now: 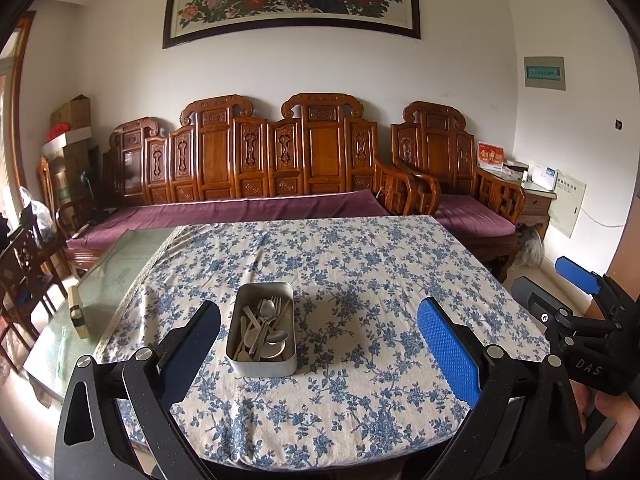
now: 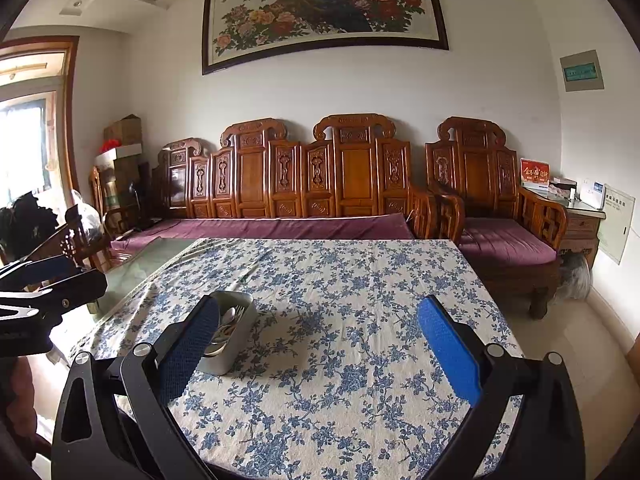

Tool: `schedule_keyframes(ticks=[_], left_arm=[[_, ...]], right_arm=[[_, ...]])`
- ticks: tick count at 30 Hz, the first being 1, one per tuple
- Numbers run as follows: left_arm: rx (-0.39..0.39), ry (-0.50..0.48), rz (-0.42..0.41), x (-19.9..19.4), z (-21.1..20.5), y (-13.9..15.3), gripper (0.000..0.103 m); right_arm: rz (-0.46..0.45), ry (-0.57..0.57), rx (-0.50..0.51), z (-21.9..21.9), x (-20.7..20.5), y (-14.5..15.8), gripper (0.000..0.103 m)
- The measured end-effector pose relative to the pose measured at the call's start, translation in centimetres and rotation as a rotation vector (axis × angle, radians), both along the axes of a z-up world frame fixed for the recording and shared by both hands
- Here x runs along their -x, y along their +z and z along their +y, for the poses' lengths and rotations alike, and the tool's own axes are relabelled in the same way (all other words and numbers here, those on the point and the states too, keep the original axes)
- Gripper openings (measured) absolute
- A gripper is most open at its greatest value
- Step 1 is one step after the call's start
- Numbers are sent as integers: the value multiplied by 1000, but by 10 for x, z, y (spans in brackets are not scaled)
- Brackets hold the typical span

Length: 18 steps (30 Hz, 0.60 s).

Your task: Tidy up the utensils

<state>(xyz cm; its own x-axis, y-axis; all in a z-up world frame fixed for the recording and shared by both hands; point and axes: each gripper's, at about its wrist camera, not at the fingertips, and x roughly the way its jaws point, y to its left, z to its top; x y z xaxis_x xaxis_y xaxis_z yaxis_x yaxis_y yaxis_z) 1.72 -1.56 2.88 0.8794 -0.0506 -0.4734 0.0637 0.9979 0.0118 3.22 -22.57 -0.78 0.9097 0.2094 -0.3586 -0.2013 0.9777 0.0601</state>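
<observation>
A rectangular metal tin (image 1: 262, 364) stands on the blue-flowered tablecloth (image 1: 360, 272), holding several metal spoons and a fork (image 1: 265, 328). My left gripper (image 1: 320, 344) is open above the table's near edge, the tin just inside its left finger. My right gripper (image 2: 318, 344) is open too, with nothing between its fingers. In the right wrist view the tin (image 2: 234, 350) is partly hidden behind the left finger (image 2: 192, 344). The right gripper (image 1: 580, 304) shows at the right edge of the left wrist view, held by a hand.
A small yellowish bottle (image 1: 77, 312) stands on the bare glass tabletop (image 1: 116, 276) left of the cloth. Behind the table runs a carved wooden sofa (image 1: 256, 160) with purple cushions, with a matching armchair (image 1: 452, 168) to the right.
</observation>
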Motion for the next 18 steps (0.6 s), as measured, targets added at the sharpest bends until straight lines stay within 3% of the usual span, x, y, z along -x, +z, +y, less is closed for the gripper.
schedule_keyframes(ticks=[18], left_arm=[[7,-4,7,0,-1,-1,95]], right_arm=[[2,1,-3,0,0,1,100]])
